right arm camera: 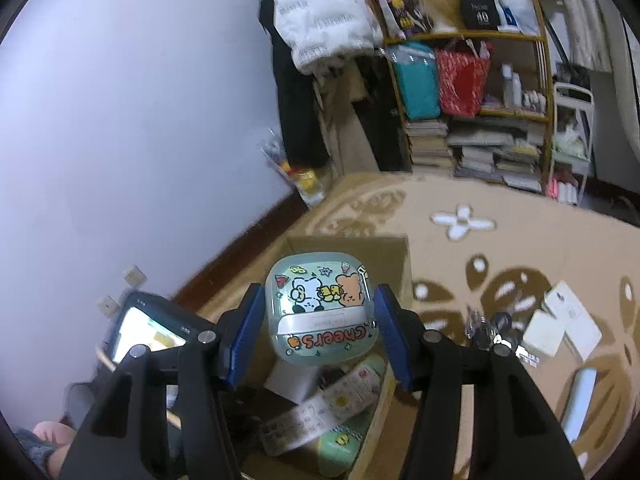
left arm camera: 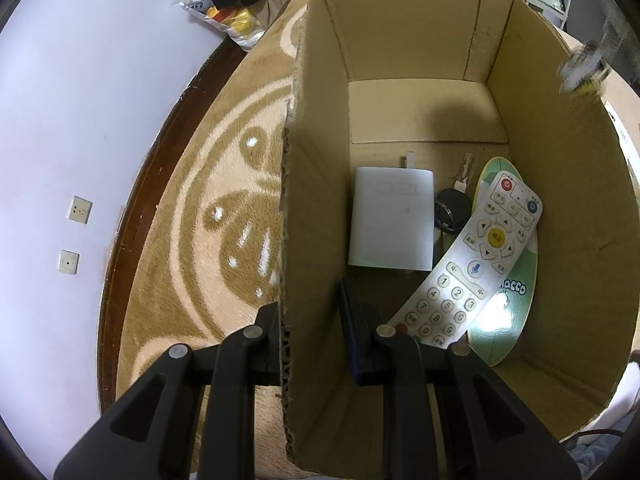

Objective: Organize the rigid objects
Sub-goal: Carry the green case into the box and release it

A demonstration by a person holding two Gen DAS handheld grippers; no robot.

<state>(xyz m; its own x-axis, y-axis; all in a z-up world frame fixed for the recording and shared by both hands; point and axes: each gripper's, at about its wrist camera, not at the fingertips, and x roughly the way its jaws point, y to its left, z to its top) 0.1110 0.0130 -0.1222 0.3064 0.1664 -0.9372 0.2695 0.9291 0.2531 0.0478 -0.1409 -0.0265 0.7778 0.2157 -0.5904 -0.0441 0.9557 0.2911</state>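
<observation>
steadying the box (left arm camera: 400,40), the left tongs (left arm camera: 312,340) pinch its wall so it stays put, while the right tongs (right arm camera: 316,336) grip a green case (right arm camera: 320,304) above it, apparently to join the remote (left arm camera: 468,260) inside.

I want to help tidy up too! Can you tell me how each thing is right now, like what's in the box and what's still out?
Box: open, upright, wall pinched by left gripper.
Remote: in box, buttons up, atop green case.
White charger: flat in box.
Key: in box.
Cheers case: shut, held above box by right gripper.
White boxes: still out on rug.
</observation>
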